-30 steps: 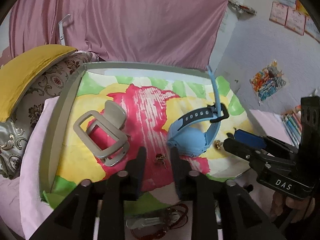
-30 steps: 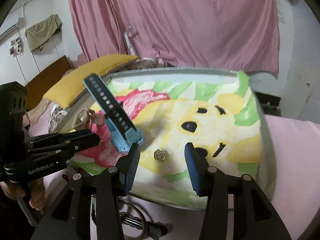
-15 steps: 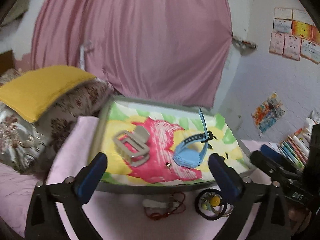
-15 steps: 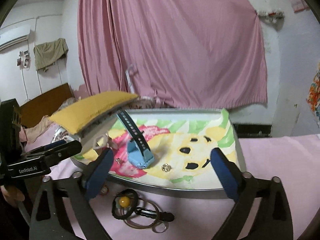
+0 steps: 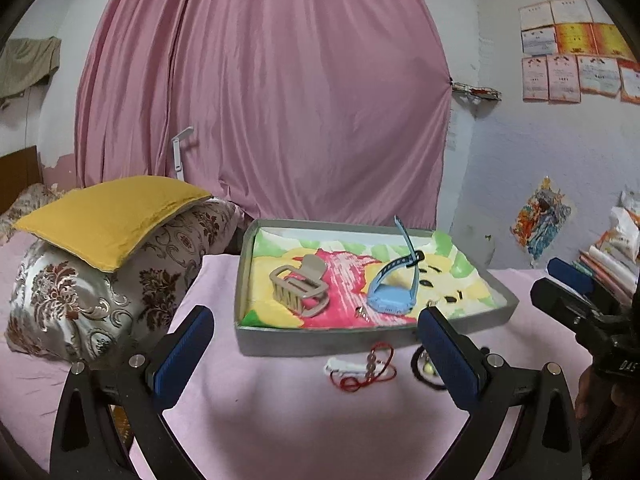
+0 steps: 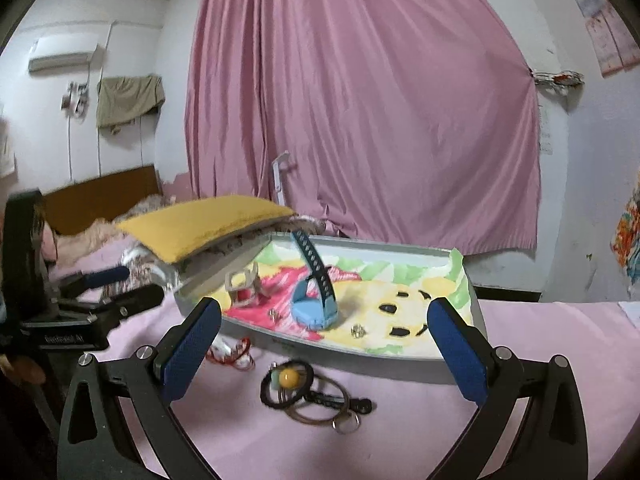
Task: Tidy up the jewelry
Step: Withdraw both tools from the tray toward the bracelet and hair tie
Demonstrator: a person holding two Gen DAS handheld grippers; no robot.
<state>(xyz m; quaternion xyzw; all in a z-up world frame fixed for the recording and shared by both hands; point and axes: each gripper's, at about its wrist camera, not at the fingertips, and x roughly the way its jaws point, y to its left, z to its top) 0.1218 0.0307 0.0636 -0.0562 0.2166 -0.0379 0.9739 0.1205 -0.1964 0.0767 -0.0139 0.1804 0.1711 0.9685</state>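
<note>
Both grippers have pulled back from the gray tray (image 5: 248, 276) since a second ago, when their tips sat close around the two small earrings. Now the left gripper (image 5: 316, 344) and the right gripper (image 6: 324, 340) have their jaws wide apart with nothing between them; the right jaws have just been opening.

One tiny earring (image 5: 362, 312) lies on the tray's bright cloth by the blue watch (image 5: 394, 300), and the other earring (image 6: 357, 331) lies on the yellow part. They are too small to make out well. A beige hair clip (image 5: 298, 290) sits in the tray too.

On the pink sheet (image 5: 280, 412) in front lie a red string bracelet (image 5: 362, 372) and a black hair tie (image 6: 286, 382), partly hidden behind the left gripper's finger in its view.
</note>
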